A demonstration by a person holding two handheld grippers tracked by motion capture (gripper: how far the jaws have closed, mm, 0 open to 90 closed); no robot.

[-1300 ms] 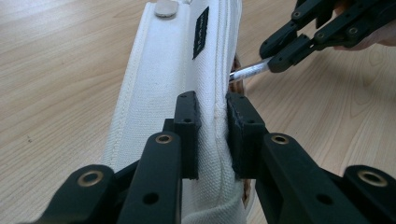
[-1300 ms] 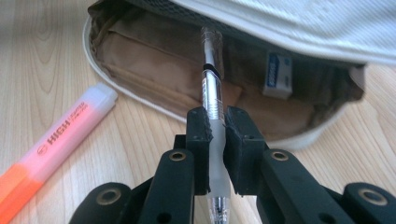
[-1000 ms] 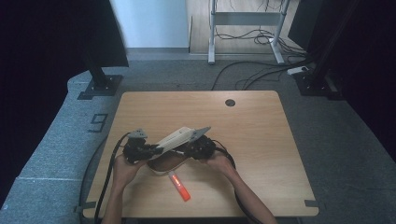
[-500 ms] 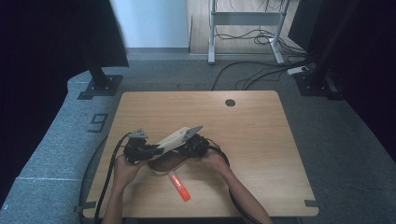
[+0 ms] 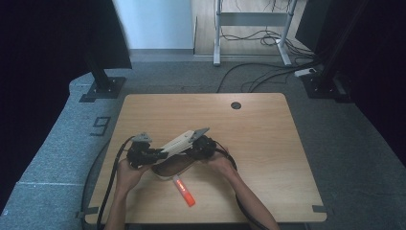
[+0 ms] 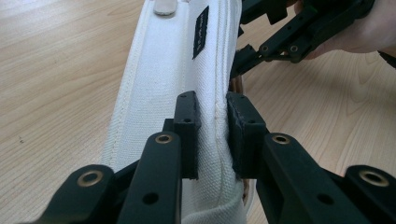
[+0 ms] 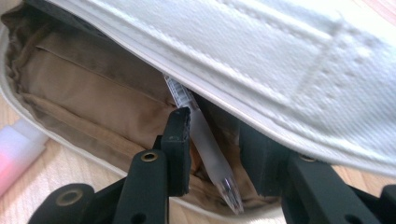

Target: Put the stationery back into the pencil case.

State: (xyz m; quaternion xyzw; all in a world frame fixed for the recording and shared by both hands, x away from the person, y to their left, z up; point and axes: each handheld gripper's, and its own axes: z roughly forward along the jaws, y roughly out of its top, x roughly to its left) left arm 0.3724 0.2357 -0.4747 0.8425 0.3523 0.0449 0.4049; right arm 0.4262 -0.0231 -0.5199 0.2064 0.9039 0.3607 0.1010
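Observation:
A white canvas pencil case (image 5: pixel 181 141) with a brown lining (image 7: pixel 88 93) lies at the table's front left, its flap raised. My left gripper (image 5: pixel 159 152) (image 6: pixel 212 133) is shut on the flap's stitched edge (image 6: pixel 159 70). My right gripper (image 5: pixel 190 154) (image 7: pixel 215 130) reaches into the case's mouth from the other side and also appears in the left gripper view (image 6: pixel 239 63). Its jaws have just been opening. A clear pen (image 7: pixel 209 156) lies between them inside the case, beside the left pad and apart from the right one.
An orange-red marker (image 5: pixel 183 190) lies on the wooden table (image 5: pixel 268 143) just in front of the case; its pale end (image 7: pixel 14 151) shows in the right gripper view. A cable hole (image 5: pixel 235 105) sits near the far edge. Cables trail off the table's left front.
The right hand has shifted slightly at the case's mouth. The left hand, the case and the marker stay where they were.

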